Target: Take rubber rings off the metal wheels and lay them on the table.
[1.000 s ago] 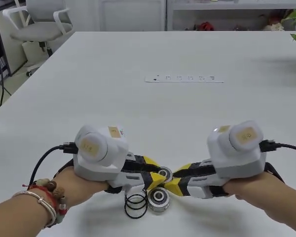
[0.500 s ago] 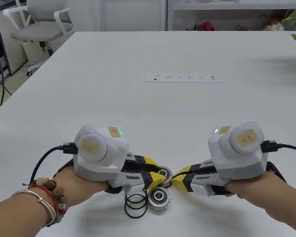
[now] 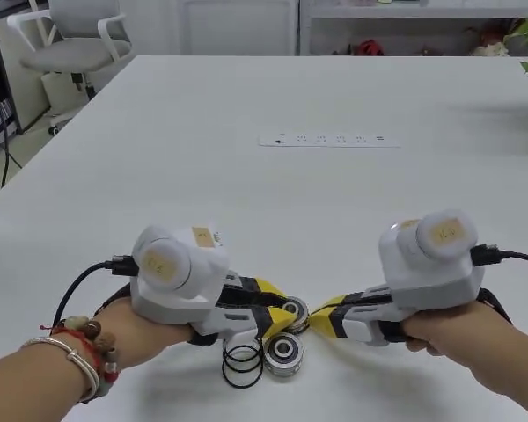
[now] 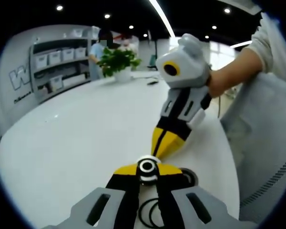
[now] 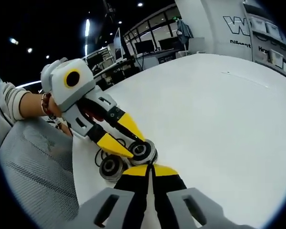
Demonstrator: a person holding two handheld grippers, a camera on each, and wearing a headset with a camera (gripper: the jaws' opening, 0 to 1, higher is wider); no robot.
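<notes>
Left gripper (image 4: 147,172) pinching wheel (image 5: 143,151), near table edge | right gripper (image 5: 152,168) tips pressed together at wheel's rim | loose rings (image 3: 244,362) just nearer: judged soft, stretchy, light; grip outer edge.

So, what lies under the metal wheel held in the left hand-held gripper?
Below the held wheel, a second metal wheel and loose black rubber rings lie on the table. The left hand-held gripper covers part of the rings, so their count is unclear.
</notes>
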